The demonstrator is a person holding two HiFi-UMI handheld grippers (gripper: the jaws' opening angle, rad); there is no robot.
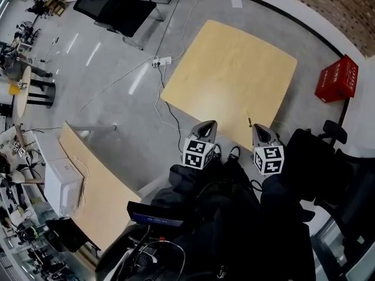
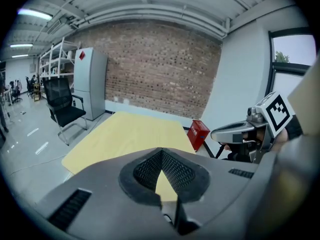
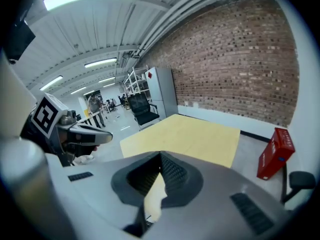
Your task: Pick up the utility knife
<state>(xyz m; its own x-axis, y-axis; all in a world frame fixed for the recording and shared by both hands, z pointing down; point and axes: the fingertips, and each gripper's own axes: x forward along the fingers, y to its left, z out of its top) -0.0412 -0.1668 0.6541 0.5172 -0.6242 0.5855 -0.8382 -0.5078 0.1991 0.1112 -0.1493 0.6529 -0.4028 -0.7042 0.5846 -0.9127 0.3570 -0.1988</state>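
Observation:
A light wooden table (image 1: pixel 228 75) stands in front of me. A small thin dark object (image 1: pixel 250 122) lies near its near edge, too small to tell what it is. No utility knife shows clearly in any view. My left gripper (image 1: pixel 207 126) and right gripper (image 1: pixel 261 130) are held side by side just short of the table's near edge, above my lap. Both are shut with nothing between the jaws. The left gripper view looks over its own shut jaw tips (image 2: pixel 161 155) onto the table (image 2: pixel 130 134); the right gripper (image 3: pixel 160 158) faces the same top.
A red crate (image 1: pixel 337 79) sits on the floor at the right. A black office chair (image 1: pixel 114 4) stands at the far left, with a power strip (image 1: pixel 162 61) and cables nearby. A second table (image 1: pixel 94 186) with a white box (image 1: pixel 63 183) is at my left.

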